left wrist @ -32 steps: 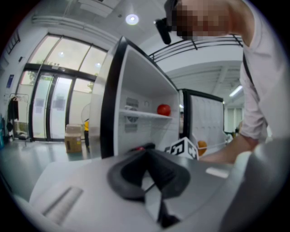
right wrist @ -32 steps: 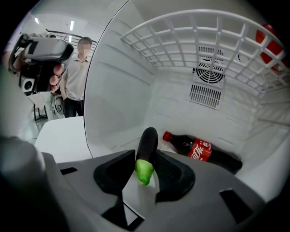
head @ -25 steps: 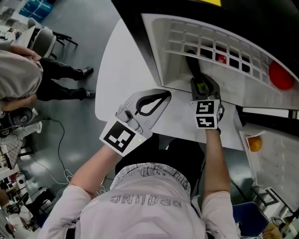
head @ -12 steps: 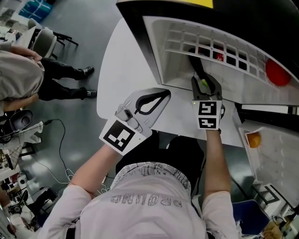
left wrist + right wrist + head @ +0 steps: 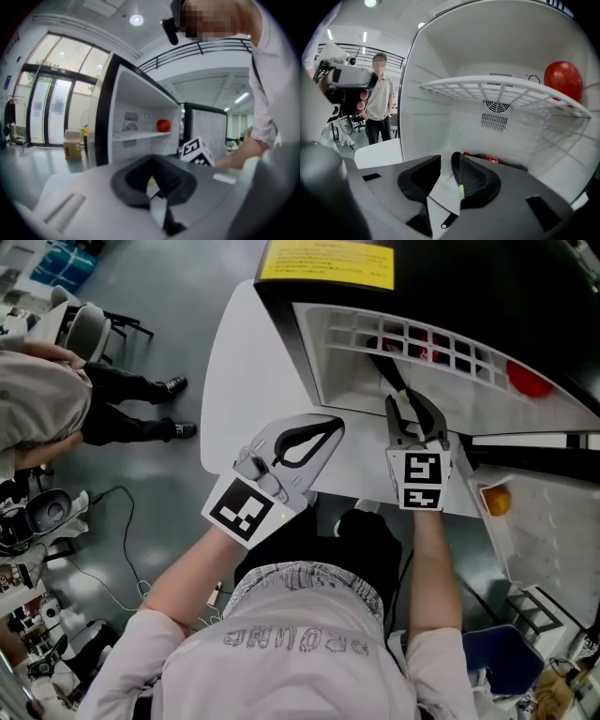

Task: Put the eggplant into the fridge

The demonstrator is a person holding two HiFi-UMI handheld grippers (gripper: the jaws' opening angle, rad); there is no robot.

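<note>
Now we hold right gripper (image 5: 412, 409) at fridge (image 5: 321, 371) front edge for placing. Jaws closing round eggplant (image 5: 456, 169), gap on one side. Left gripper (image 5: 330, 430) spare, jaws together.

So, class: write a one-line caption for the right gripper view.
Right gripper, jaws closing, frames a slim eggplant ungripped between them, facing an open fridge with a red fruit shelved.

Ahead of you the eggplant (image 5: 456, 171) reaches into the fridge (image 5: 323, 371), under the shelf (image 5: 427, 338); on that shelf, far to your right, sits a round fruit (image 5: 528, 381); the table (image 5: 244, 371) lies left of the fridge
</note>
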